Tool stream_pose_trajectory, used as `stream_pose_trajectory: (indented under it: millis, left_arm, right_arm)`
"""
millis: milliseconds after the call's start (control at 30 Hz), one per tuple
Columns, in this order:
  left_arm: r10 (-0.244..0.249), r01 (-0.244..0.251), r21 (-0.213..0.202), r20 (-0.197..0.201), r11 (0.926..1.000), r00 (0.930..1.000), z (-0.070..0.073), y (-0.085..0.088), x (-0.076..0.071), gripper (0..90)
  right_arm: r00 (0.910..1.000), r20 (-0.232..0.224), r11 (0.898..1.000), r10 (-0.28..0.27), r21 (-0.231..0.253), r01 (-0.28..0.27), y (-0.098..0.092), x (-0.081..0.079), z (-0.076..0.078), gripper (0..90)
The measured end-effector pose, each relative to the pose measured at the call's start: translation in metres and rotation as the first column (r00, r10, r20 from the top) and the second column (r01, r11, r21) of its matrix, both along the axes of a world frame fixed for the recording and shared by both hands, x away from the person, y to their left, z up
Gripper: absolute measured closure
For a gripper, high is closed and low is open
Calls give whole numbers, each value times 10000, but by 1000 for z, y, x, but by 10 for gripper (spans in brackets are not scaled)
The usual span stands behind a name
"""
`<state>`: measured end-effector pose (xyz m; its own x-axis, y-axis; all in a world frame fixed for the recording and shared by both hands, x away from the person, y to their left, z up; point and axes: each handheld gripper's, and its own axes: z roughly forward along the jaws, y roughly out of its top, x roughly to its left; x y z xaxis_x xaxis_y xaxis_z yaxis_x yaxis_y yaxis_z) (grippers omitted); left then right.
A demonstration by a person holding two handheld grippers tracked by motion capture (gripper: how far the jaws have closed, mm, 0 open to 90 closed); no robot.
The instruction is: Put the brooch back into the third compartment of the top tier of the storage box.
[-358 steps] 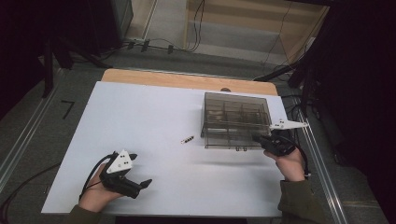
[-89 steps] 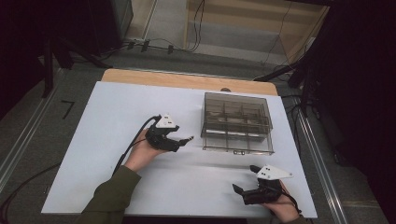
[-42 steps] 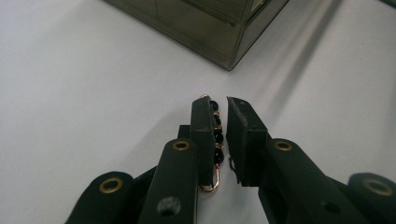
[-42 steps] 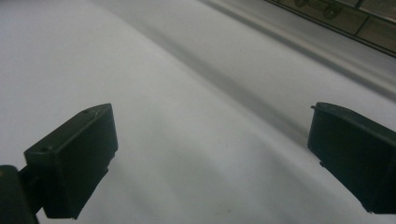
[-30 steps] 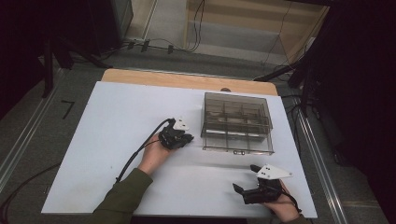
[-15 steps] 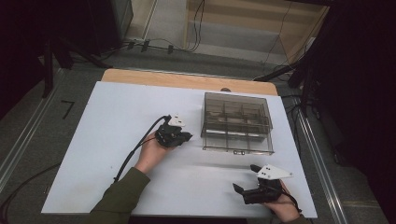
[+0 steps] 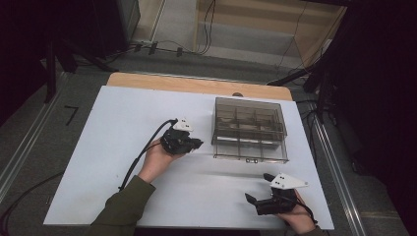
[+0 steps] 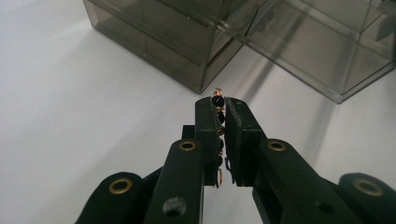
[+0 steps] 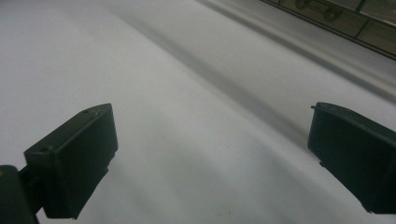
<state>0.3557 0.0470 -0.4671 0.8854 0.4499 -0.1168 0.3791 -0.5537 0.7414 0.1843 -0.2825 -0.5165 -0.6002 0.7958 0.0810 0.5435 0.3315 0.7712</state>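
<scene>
High view: two grippers (image 7: 197, 144) (image 7: 257, 189), one organizer box (image 7: 250, 129).

The left gripper (image 8: 219, 109) rises from six o'clock, its jaws clamped on a small beaded piece (image 8: 218, 100) whose tip pokes out. A smoky clear compartment box (image 8: 196, 46) stands at twelve o'clock on the white surface (image 8: 70, 116).

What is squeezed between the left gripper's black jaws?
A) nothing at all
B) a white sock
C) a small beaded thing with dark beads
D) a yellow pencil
C: in the left gripper view, the left gripper has its jaws closed on a small beaded piece, dark beads showing between them.
</scene>
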Motion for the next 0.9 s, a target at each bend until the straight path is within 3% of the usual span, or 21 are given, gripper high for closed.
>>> stream_pose_trajectory:
  millis: [400, 900]
  left_arm:
    - [-319, 317, -366, -47, 9988, 9995, 20, 1, -8, 846]
    - [-948, 951, -719, 80, 9929, 9955, 39, -10, -17, 846]
  right_arm:
    - [10000, -4, 10000, -18, 7, 18, 0, 0, 0, 6]
    - [10000, 14, 10000, -13, -25, 13, 0, 1, 0, 6]
